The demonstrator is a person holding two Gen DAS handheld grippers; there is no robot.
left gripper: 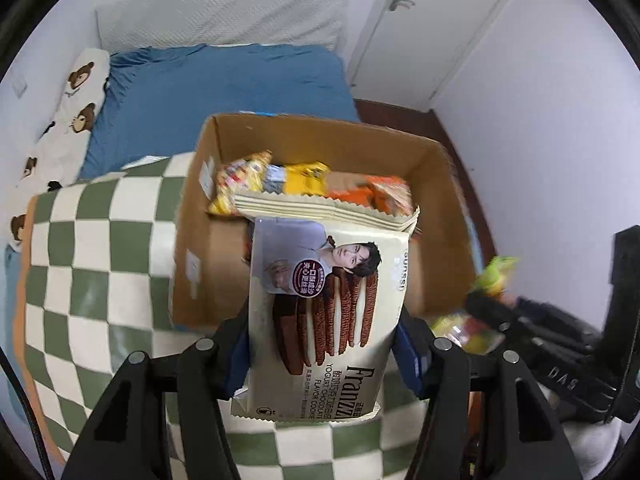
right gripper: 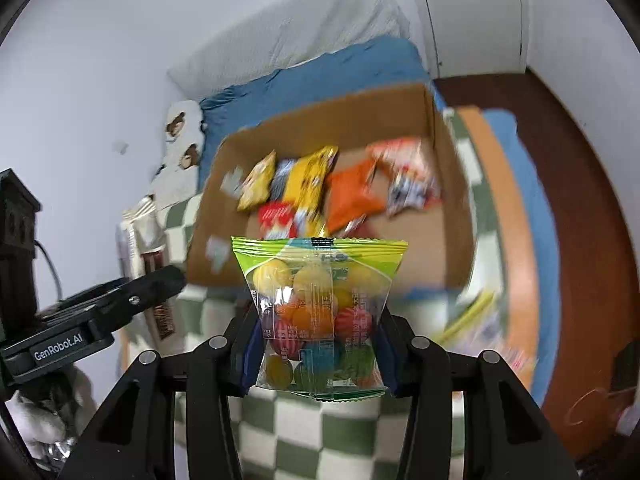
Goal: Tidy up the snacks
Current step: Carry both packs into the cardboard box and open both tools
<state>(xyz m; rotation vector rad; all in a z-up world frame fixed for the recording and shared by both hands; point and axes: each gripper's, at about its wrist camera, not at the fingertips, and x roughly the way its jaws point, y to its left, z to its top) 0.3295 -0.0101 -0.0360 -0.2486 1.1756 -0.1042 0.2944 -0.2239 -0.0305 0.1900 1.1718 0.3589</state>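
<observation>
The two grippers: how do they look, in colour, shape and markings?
Both are matte black plastic. The left gripper and the right gripper each have angular linkage arms with round silver pivot pins and triangular cut-outs. The fingers carry dark blue inner pads. Seen from the right wrist view, the left one's body bears white "GenRobot.AI" lettering and a black cable. No sleeves show.

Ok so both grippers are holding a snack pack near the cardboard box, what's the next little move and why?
Probably carry the left gripper forward over the cardboard box and release there. Its jaws are shut on the cookie pack, which already hangs over the near rim, and bare floor shows inside ahead of it. The right gripper with the candy bag sits further back, so it could follow.
</observation>
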